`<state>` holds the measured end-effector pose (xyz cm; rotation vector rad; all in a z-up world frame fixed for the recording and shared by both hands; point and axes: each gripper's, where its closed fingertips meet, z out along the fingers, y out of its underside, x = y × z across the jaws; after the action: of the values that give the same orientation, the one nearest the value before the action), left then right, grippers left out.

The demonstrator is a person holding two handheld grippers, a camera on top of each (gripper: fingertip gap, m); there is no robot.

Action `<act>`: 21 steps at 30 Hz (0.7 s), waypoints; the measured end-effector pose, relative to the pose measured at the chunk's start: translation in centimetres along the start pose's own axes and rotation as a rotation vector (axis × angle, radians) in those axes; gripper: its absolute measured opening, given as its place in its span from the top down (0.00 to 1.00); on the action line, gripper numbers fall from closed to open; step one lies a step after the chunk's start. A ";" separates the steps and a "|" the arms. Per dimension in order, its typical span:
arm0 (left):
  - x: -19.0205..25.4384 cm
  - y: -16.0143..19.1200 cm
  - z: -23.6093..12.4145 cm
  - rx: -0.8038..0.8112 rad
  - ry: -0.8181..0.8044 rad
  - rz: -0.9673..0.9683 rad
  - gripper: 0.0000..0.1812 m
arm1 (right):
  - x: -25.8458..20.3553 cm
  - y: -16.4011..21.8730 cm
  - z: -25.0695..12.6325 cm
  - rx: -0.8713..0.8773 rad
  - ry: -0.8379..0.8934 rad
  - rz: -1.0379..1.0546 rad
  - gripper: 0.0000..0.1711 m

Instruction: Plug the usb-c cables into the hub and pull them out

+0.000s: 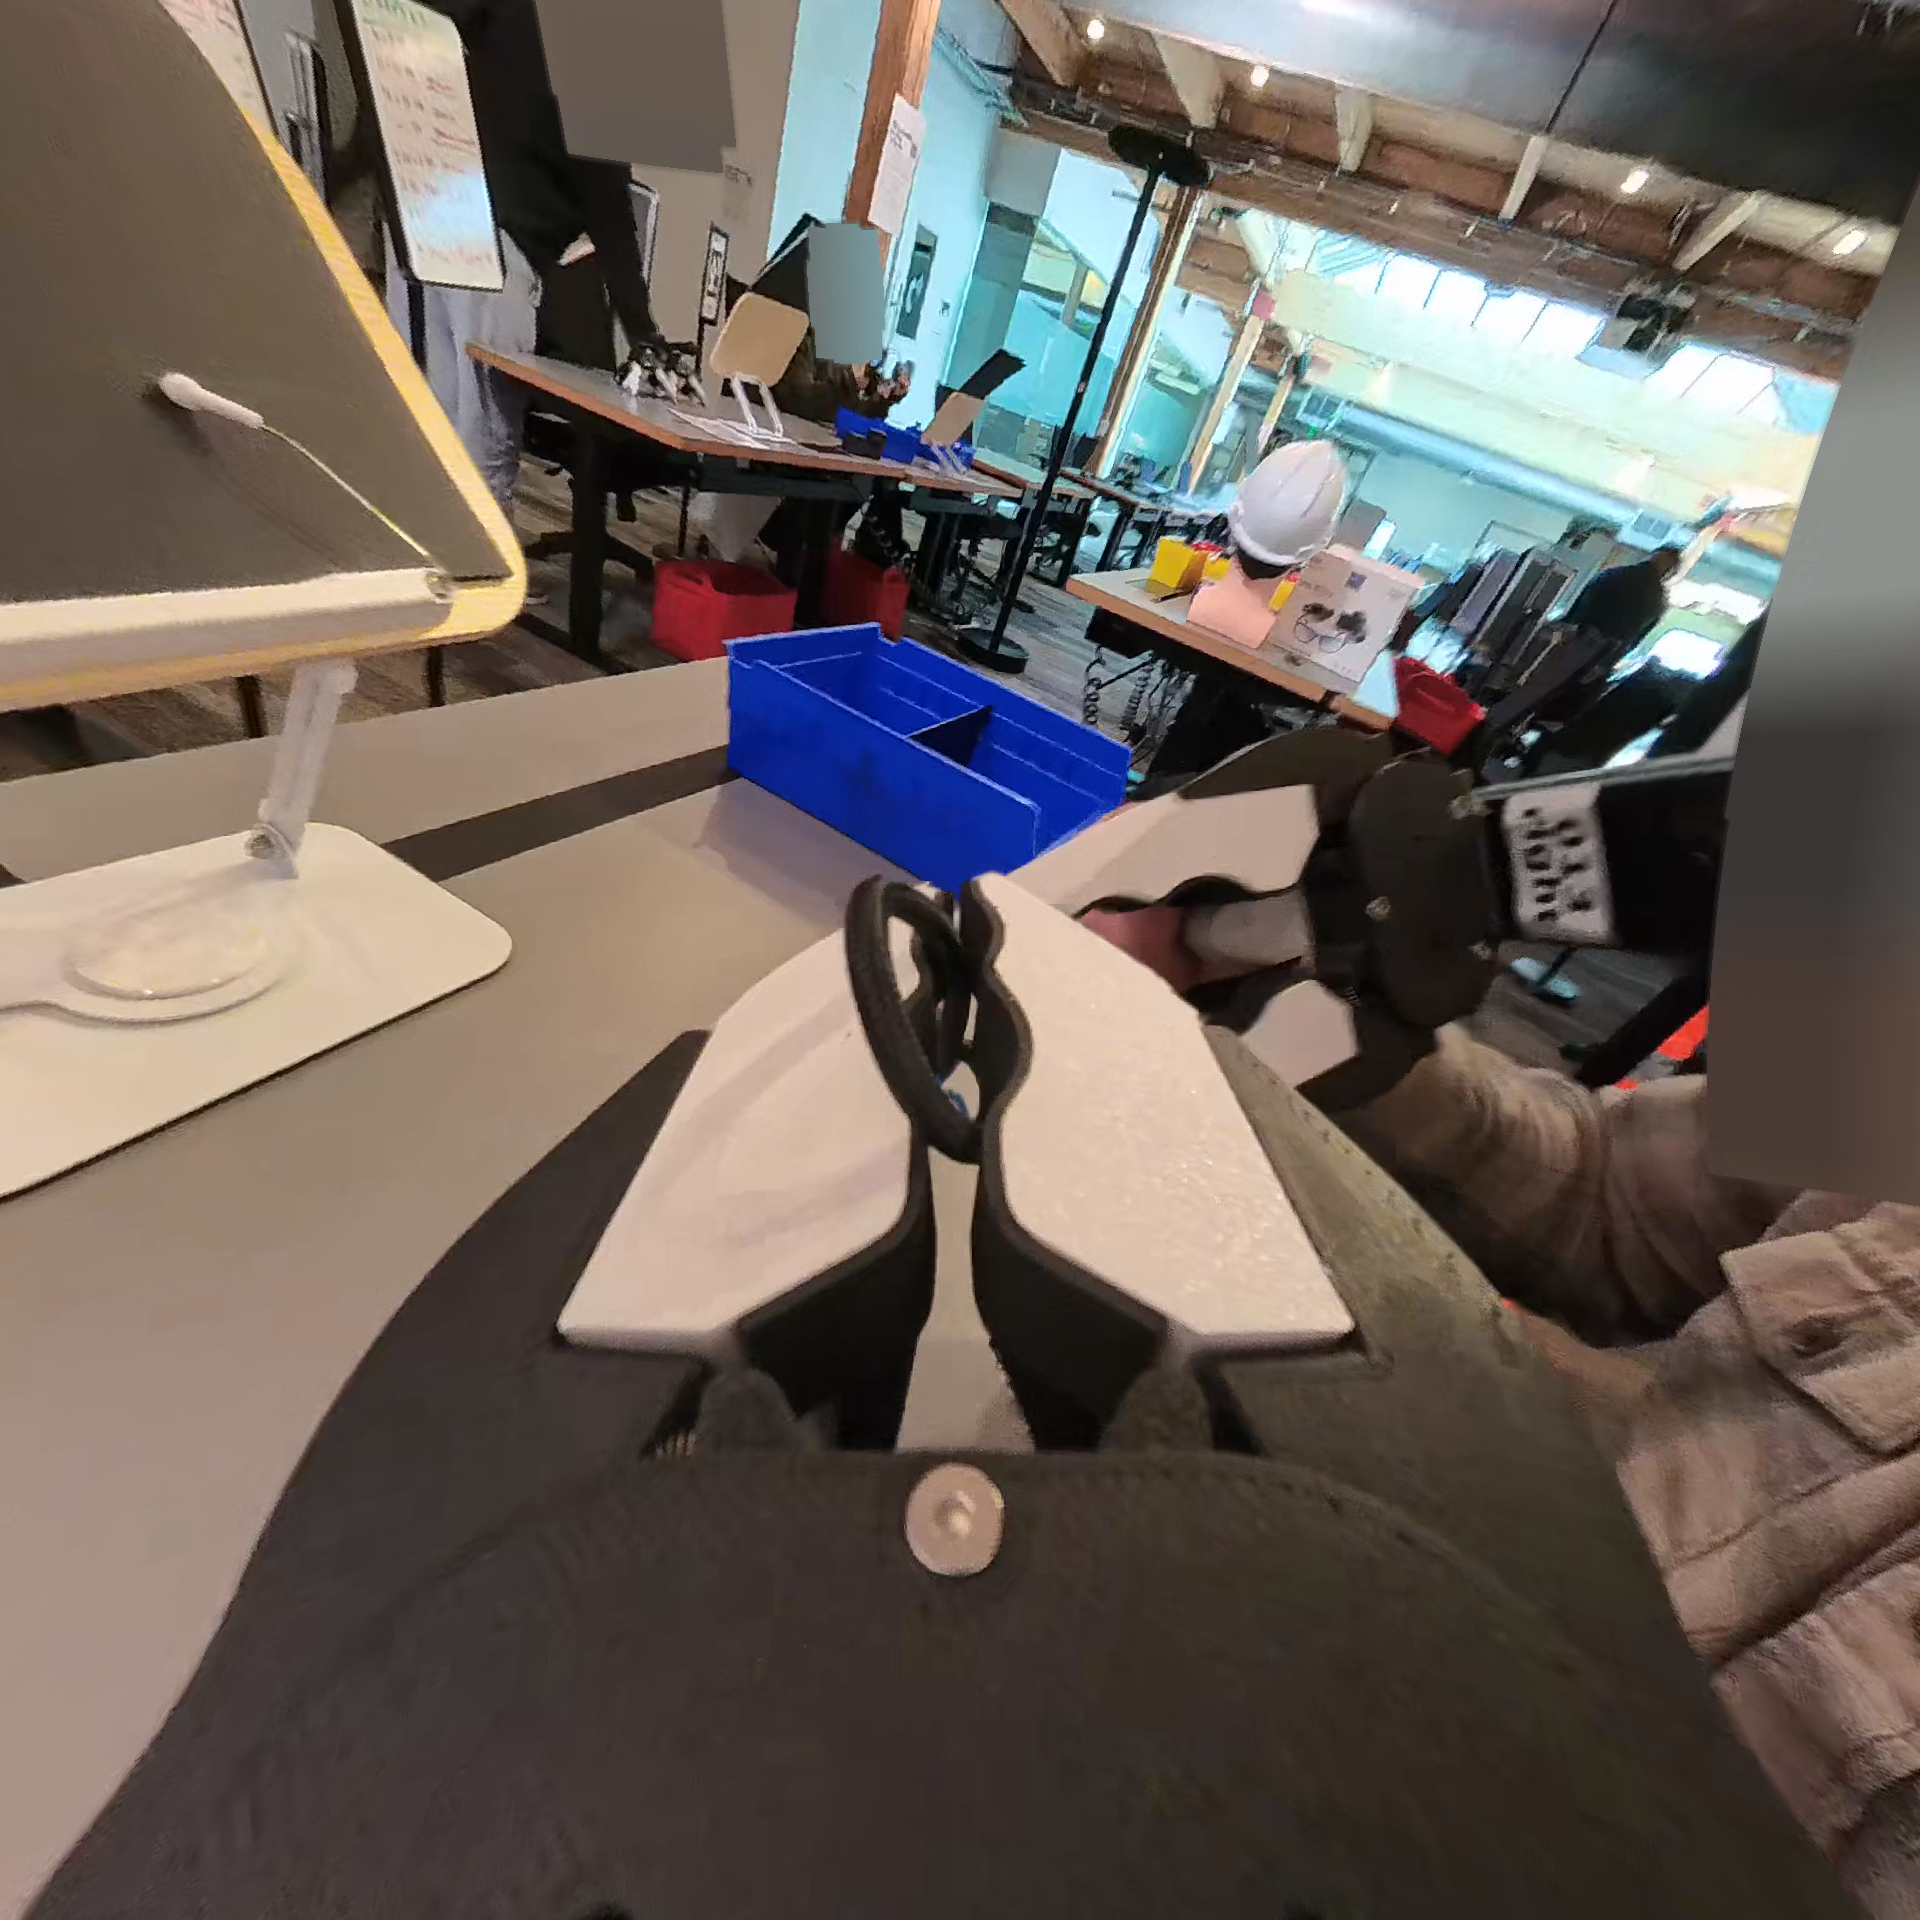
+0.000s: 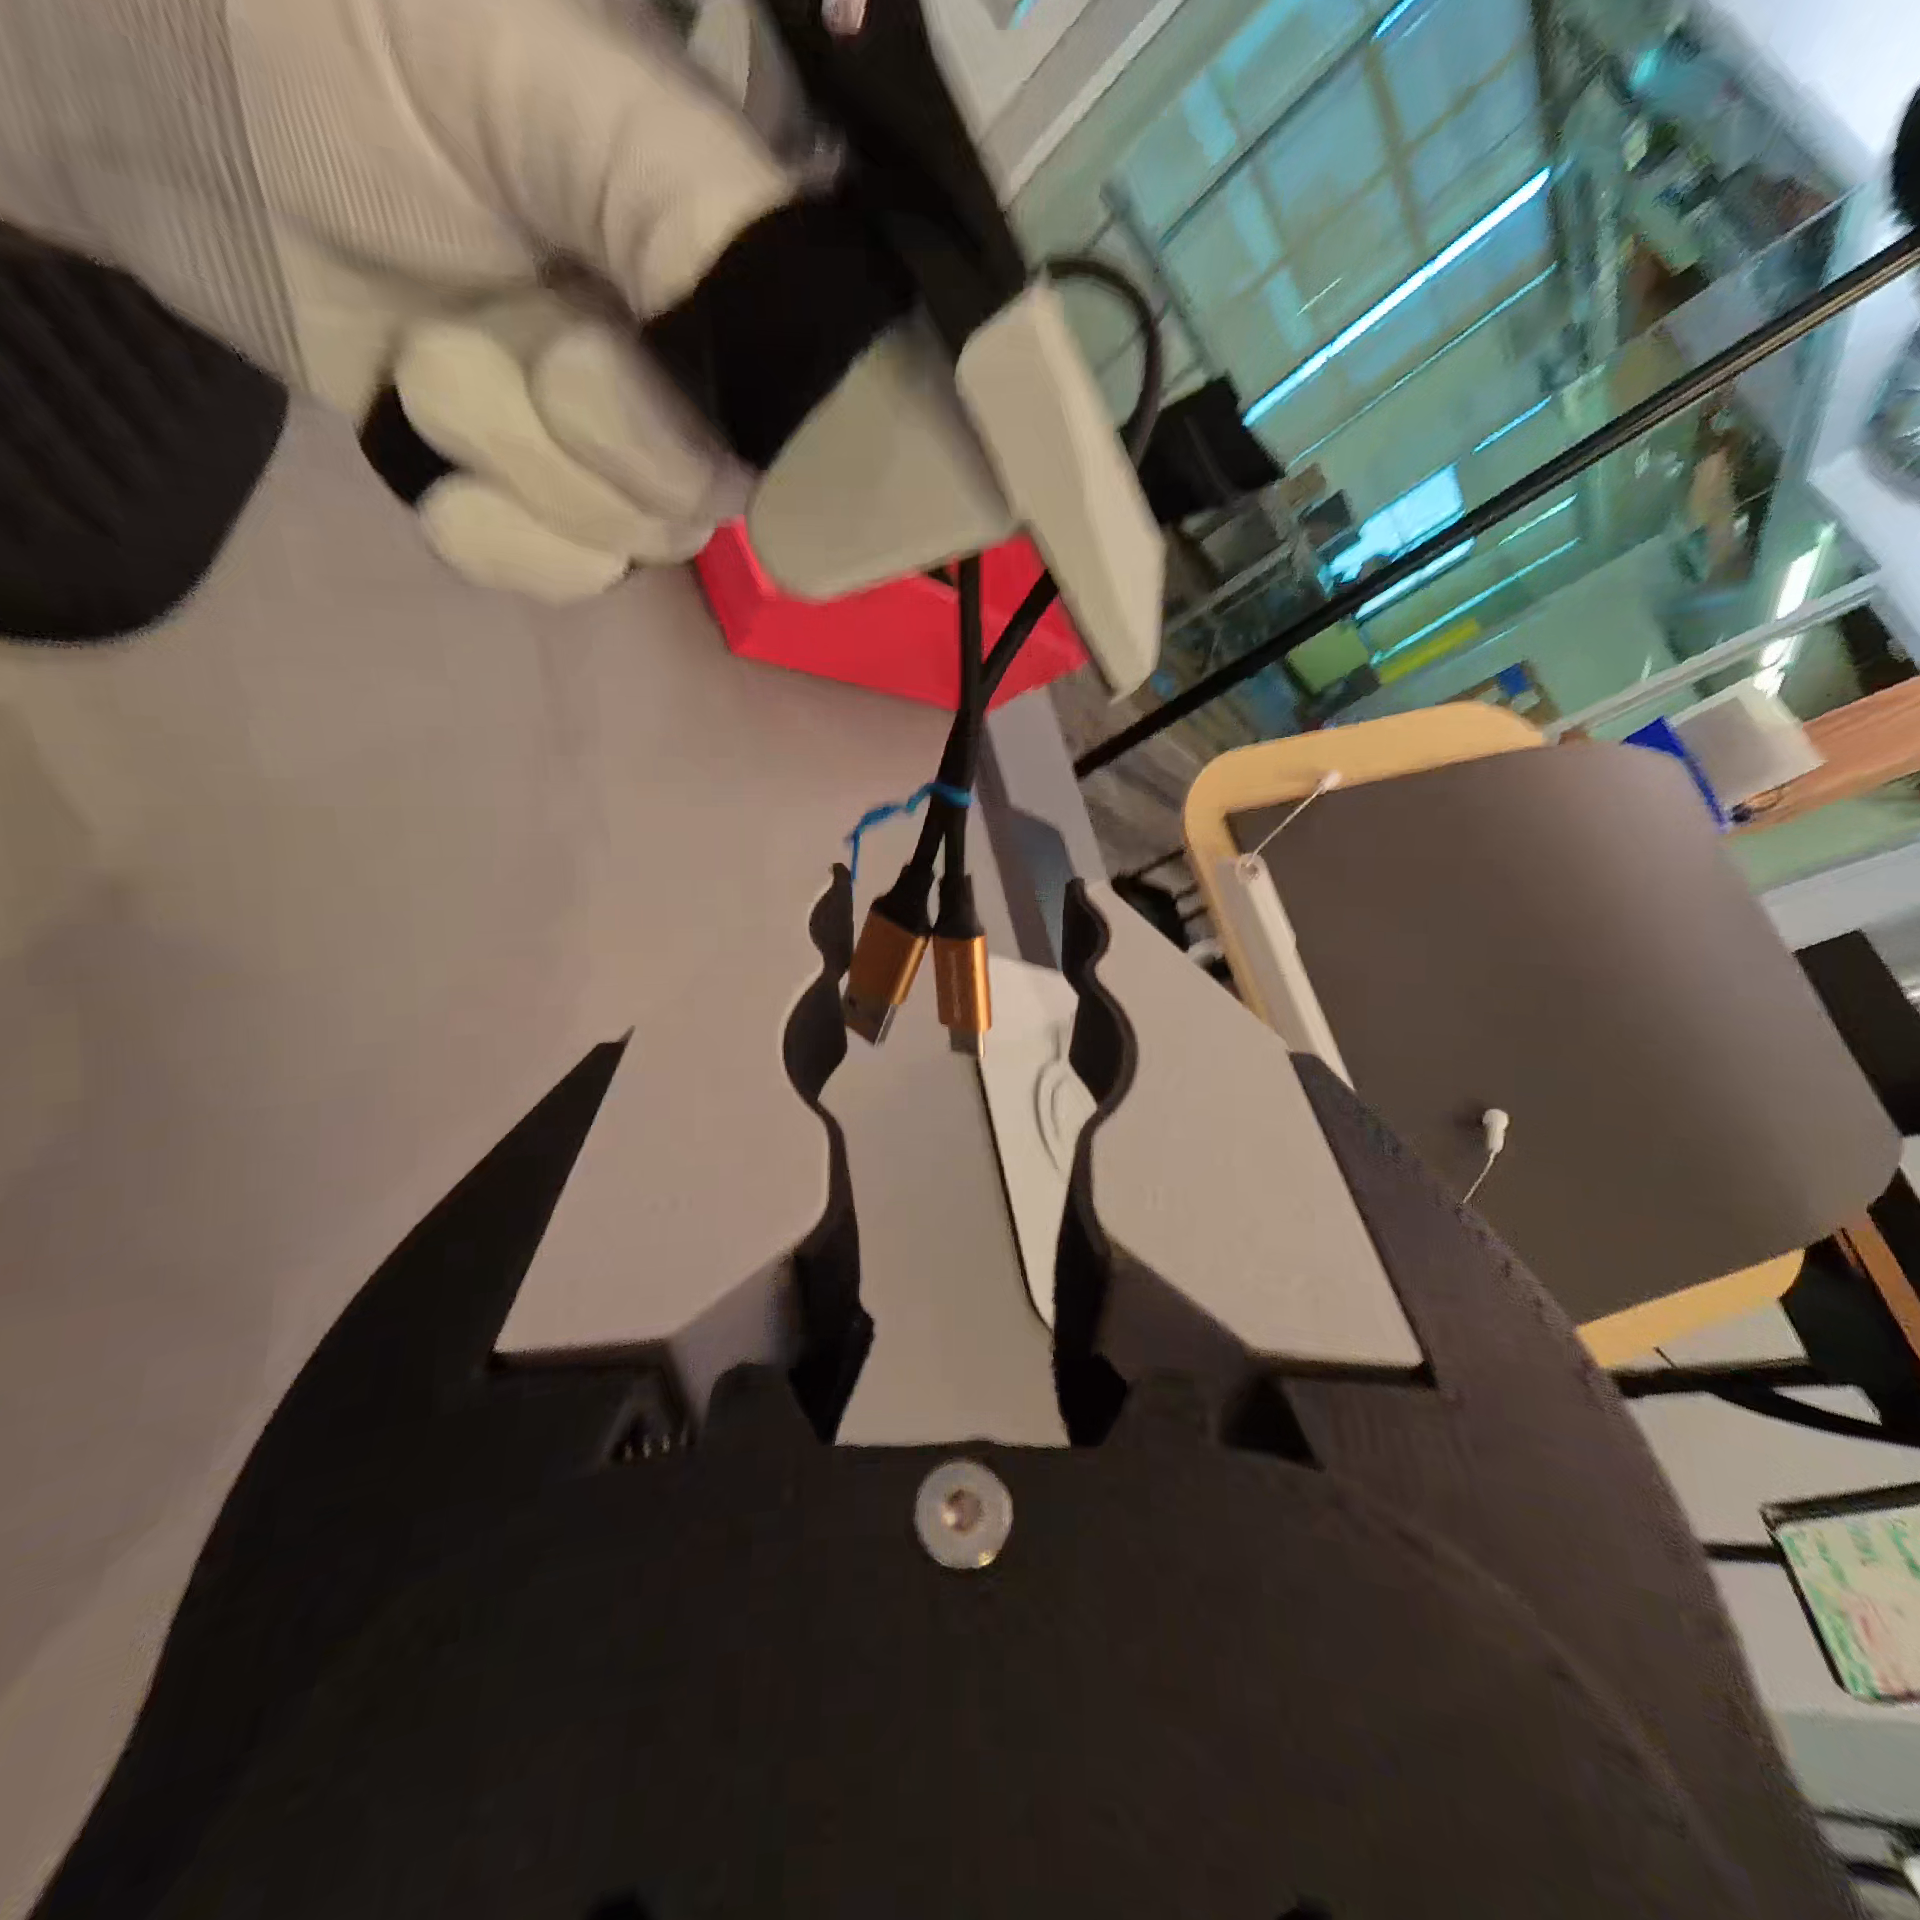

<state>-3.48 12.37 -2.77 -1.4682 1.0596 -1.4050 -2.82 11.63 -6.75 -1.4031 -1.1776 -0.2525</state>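
My left gripper [image 1: 940,925] is shut on a loop of black braided cable [image 1: 883,997] and holds it up off the table. In the right wrist view it [image 2: 977,613] hangs two cable ends downward, bound by a thin blue tie [image 2: 951,798]. Each end has a copper-coloured plug: one [image 2: 883,966] on the left, one [image 2: 961,987] on the right. My right gripper [image 2: 956,935] is open, with both plugs between its fingers but not gripped. It also shows in the left wrist view [image 1: 1101,904], just right of the left gripper. No hub is in view.
A blue divided bin [image 1: 914,748] sits at the far table edge. A white stand [image 1: 208,935] carrying a tilted dark board [image 1: 208,312] is at the left; the board also shows in the right wrist view [image 2: 1507,987]. A red bin [image 2: 883,634] lies behind the cables. The grippers' ends are close to 5 cm from one another.
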 end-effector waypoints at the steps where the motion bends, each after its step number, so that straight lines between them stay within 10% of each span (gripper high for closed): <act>1: 0.2 -0.2 0.0 0.010 0.019 -0.030 0.99 | -0.3 0.8 0.5 -0.048 -0.022 -0.014 0.77; 14: -1.1 0.8 0.5 0.042 0.000 -0.121 0.94 | -1.8 2.9 3.3 -0.183 -0.071 0.031 0.98; 21: -0.8 -0.5 -2.2 -0.089 -0.407 0.673 0.75 | -2.1 4.8 3.1 -0.255 -0.210 0.144 0.99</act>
<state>-5.72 13.31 -2.44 -1.2152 1.2003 -0.5658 -1.68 14.35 -12.03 -1.7647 -1.2393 -0.1594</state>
